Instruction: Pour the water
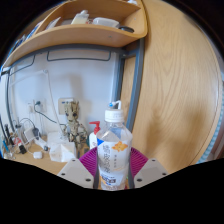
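Between the two fingers of the gripper [113, 166]: a clear plastic water bottle [114, 155], upright, white cap on top, a white label with yellow-orange print around its middle. Pink pads [89, 157] visible at either side of the bottle, close against its lower body; true contact on both sides not certain, so jaws set narrowly about the bottle, pinch or small gap not distinguishable. Base of the bottle hidden below the fingers, hence no telling whether resting on a support or lifted.

Just behind the bottle, slightly toward the left: a white squeeze bottle with a bent nozzle [113, 113], partly covered by the water bottle's cap. Left of that: a small figure of brown and tan colour [73, 127], standing on the desk [40, 153]; beside it a small item with a red top [95, 128], too small to identify. Further left on the desk: cables and small clutter, indistinct. On the white wall beyond: a socket plate [67, 104] with wires below.

Above: a curved wooden shelf [75, 37] bearing several pale objects. At the right: a broad wooden panel [185, 90], running from the shelf down past the bottle.
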The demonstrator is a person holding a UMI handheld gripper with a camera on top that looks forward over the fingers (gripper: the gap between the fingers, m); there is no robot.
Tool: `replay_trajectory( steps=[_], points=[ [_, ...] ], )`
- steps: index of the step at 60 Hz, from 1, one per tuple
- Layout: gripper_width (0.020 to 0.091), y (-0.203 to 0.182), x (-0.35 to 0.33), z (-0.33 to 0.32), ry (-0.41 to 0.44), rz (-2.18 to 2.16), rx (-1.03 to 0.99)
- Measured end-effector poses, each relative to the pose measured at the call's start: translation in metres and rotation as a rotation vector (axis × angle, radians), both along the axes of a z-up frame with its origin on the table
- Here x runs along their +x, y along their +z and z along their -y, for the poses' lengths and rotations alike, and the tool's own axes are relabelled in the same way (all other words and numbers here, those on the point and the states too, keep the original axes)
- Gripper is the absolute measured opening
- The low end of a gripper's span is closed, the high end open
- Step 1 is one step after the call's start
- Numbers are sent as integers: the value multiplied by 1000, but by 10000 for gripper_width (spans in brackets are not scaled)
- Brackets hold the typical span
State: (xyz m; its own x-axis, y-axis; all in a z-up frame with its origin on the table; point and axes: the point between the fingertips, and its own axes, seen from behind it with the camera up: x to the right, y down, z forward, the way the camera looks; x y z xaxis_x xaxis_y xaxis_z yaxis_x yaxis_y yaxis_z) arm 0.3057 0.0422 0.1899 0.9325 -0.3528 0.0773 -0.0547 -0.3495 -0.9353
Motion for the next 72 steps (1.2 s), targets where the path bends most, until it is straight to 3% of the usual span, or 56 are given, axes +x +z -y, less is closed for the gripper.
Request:
replay_trajectory(
  steps=[13, 22, 41, 47, 52, 64, 72],
  points=[
    [406, -57, 20, -8, -24, 32, -45],
    [420, -79, 23, -9, -44, -39, 29],
    [525, -86, 22, 4, -50, -36, 50],
    [636, -105, 23, 13, -83, -60, -42],
    [732, -119, 14, 20, -57, -81, -106],
    [732, -133, -12, 71, 8, -134, -227],
    [732, -122, -23, 126, 45, -127, -325]
  ],
)
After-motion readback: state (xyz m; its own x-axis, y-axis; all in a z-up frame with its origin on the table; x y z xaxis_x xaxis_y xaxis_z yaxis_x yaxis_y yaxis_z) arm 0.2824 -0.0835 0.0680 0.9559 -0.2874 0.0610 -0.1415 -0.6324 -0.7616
